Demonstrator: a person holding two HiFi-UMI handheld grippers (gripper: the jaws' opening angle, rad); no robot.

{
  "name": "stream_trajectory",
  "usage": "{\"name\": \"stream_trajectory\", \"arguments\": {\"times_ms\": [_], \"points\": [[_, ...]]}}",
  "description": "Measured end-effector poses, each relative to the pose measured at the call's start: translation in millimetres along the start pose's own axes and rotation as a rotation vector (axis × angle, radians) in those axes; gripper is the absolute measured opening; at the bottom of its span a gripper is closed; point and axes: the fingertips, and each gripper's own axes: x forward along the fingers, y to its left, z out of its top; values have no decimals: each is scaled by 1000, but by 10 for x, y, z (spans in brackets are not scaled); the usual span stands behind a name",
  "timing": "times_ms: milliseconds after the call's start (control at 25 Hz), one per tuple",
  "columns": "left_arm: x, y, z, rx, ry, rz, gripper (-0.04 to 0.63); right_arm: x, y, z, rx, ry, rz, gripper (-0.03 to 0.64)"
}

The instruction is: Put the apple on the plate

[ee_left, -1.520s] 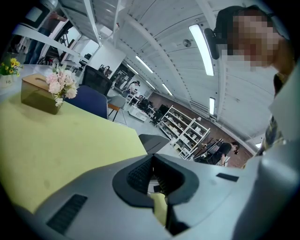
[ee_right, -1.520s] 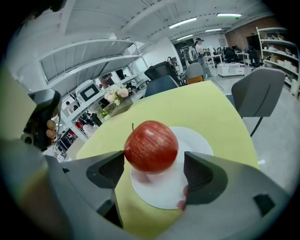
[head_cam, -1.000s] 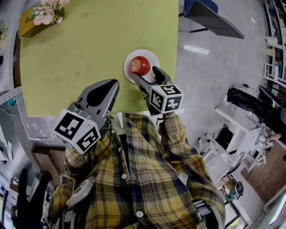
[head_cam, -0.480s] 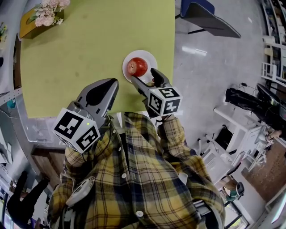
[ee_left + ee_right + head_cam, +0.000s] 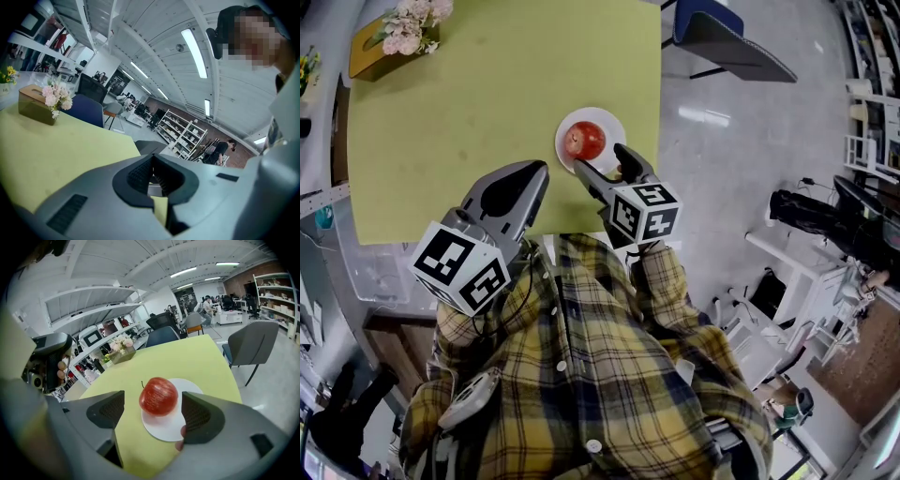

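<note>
The right hand-held gripper [image 5: 153,411] is released, jaws apart either side of the apple [image 5: 159,396], which sits on the plate [image 5: 173,430], seemingly off-centre; a brushing jaw could roll it onto the worktop [image 5: 187,362]. The left hand-held gripper [image 5: 151,159] is clenched, empty

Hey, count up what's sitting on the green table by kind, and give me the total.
Apple: 1
Plate: 1
Box with pink flowers: 1
Total: 3
</note>
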Motion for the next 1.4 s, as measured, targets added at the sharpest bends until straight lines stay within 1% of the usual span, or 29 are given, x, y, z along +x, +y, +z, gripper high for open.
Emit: {"name": "stream_trajectory", "arguments": {"times_ms": [280, 520, 840, 1000, 1080, 1160, 1280, 1400], "points": [[-49, -168, 163, 38, -47, -2, 8, -222, 162, 185, -26, -41, 61, 376], [-74, -380, 347, 79, -87, -18, 8, -510, 459, 534, -85, -126, 160, 368], [-103, -491, 508, 123, -120, -33, 8, -875, 888, 1011, -177, -271, 209, 215], [-78, -565, 531, 144, -126, -49, 8, -1031, 971, 1138, -168, -318, 213, 124], [-66, -613, 535, 156, -128, -59, 8, -1097, 966, 1174, -160, -339, 202, 87], [-54, -642, 532, 164, -127, -64, 8, -1147, 954, 1198, -145, -359, 194, 36], [-37, -673, 515, 171, -124, -68, 8, -1206, 946, 1203, -126, -374, 189, 19], [-15, -691, 524, 173, -126, -71, 8, -1259, 962, 1219, -142, -382, 177, 4]]}}
